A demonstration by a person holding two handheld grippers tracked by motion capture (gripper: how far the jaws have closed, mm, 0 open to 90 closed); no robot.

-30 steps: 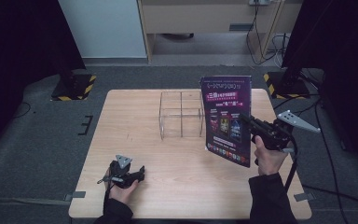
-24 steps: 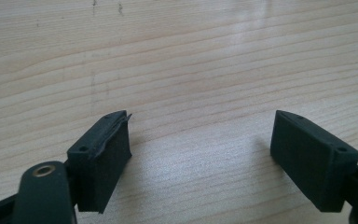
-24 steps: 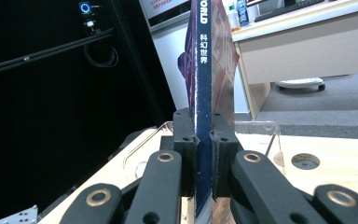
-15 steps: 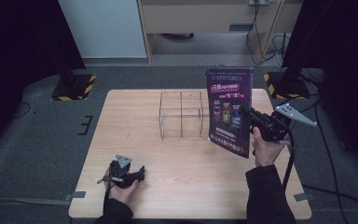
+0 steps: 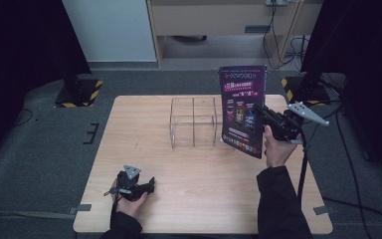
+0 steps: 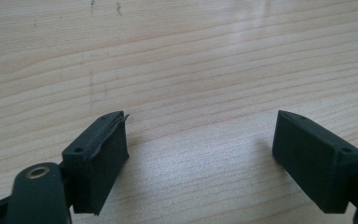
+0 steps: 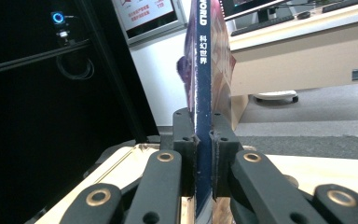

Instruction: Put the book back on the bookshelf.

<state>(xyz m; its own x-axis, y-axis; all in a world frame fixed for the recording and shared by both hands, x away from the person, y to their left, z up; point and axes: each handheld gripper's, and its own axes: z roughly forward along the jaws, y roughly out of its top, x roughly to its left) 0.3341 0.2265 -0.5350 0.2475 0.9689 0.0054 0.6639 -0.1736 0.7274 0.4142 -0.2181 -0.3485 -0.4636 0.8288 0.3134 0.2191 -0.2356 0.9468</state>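
While its jaws pinch the spine, the right gripper (image 5: 267,118) holds a purple magazine (image 5: 242,109) upright, just beside the wire rack (image 5: 194,122). Next it probably needs lowering into a slot (my guess). The left gripper (image 5: 146,185) rests wide apart, empty, on the pale wooden worktop (image 5: 139,129). Grey floor (image 5: 40,149) all around.

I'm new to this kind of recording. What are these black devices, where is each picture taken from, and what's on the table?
A person holds a hand-operated two-jaw clamp in each hand. The high view looks down on a wooden table with a wire rack on it. The left gripper rests low near the front edge; its own camera shows open jaws over bare wood. The right gripper holds a purple magazine upright beside the rack; its camera shows both jaws clamped on the spine.
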